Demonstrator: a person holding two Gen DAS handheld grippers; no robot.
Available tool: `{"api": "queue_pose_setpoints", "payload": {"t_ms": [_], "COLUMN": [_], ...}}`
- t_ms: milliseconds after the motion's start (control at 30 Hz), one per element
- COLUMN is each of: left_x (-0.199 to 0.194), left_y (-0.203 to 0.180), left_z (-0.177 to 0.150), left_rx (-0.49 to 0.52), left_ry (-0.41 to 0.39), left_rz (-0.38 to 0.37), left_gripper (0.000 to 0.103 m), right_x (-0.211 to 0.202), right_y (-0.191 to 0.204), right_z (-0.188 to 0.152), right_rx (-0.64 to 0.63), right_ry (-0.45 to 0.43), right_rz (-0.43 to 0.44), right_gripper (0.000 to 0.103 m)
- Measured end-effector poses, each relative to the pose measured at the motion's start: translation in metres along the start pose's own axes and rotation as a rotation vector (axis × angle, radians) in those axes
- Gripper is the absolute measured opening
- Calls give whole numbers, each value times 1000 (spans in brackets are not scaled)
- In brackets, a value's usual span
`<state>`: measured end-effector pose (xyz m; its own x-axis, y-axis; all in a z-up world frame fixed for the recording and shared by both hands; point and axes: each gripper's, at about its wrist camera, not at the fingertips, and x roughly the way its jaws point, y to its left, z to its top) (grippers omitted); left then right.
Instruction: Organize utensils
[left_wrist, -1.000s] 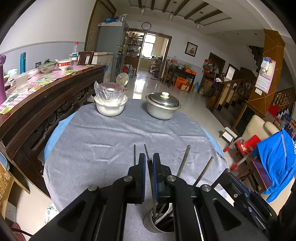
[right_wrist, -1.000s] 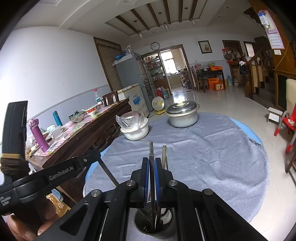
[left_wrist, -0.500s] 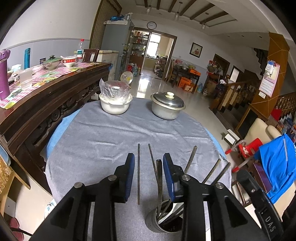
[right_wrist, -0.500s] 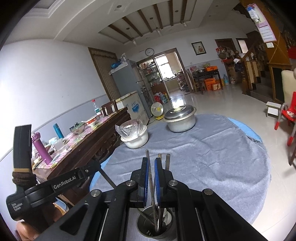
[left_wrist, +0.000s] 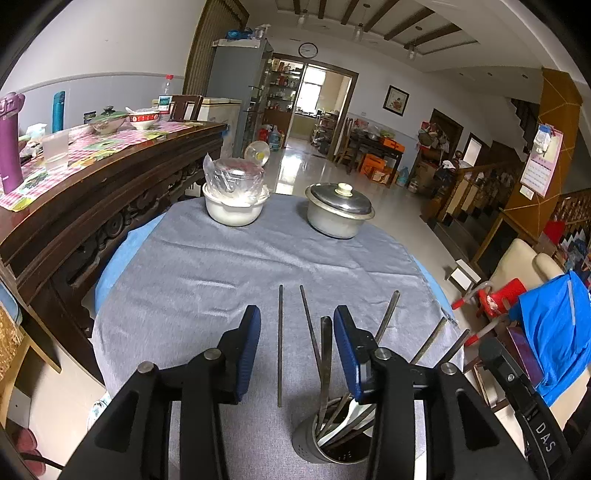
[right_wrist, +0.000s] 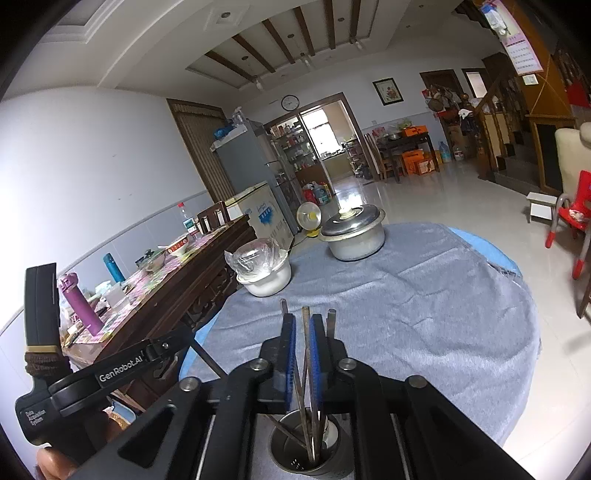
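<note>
A metal utensil holder (left_wrist: 332, 439) stands on the grey cloth near the table's front, with several chopsticks and a white spoon in it; it also shows in the right wrist view (right_wrist: 308, 448). My left gripper (left_wrist: 295, 343) is open just above and left of the holder. One chopstick (left_wrist: 280, 343) lies flat on the cloth between its fingers. My right gripper (right_wrist: 302, 341) is above the holder, its blue pads slightly apart around an upright chopstick (right_wrist: 306, 354) whose lower end is in the holder.
A white bowl covered in plastic (left_wrist: 233, 199) and a lidded metal pot (left_wrist: 338, 212) stand at the table's far side. A dark wooden sideboard (left_wrist: 92, 192) with bottles and dishes runs along the left. The left gripper's body (right_wrist: 92, 373) shows at the right view's left.
My left gripper has opened and let go of a chopstick, which now stands in the holder. My right gripper's pads have parted slightly around its chopstick. Both cameras have risen a little.
</note>
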<state>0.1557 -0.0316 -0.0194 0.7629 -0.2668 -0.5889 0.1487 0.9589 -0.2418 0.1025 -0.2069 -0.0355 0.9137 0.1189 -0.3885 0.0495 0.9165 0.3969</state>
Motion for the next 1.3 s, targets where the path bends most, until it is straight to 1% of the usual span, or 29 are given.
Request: {"api": "queue_pose_setpoints", "payload": {"t_ms": [67, 133, 433, 833, 1100, 1300], "left_x": [0, 0, -1, -1, 14, 29], "left_y": [2, 3, 11, 34, 51, 57], "left_z": [1, 0, 2, 5, 3, -2], "left_rx": [-6, -10, -25, -58, -84, -84], "left_ry": [-1, -6, -19, -42, -11, 20], "left_rz": [-1, 1, 28, 98, 139, 159], "left_gripper": [50, 52, 55, 59, 59, 59], "right_x": [0, -1, -5, -13, -9, -1], "right_y": [-2, -3, -9, -34, -58, -72], "right_z": [0, 0, 2, 11, 14, 12], "right_rx": [8, 13, 31, 74, 111, 126], "right_ry": [-5, -13, -30, -65, -61, -44], "right_rz": [-3, -7, -22, -73, -126, -155], "right_gripper": [20, 20, 20, 20, 20, 20]}}
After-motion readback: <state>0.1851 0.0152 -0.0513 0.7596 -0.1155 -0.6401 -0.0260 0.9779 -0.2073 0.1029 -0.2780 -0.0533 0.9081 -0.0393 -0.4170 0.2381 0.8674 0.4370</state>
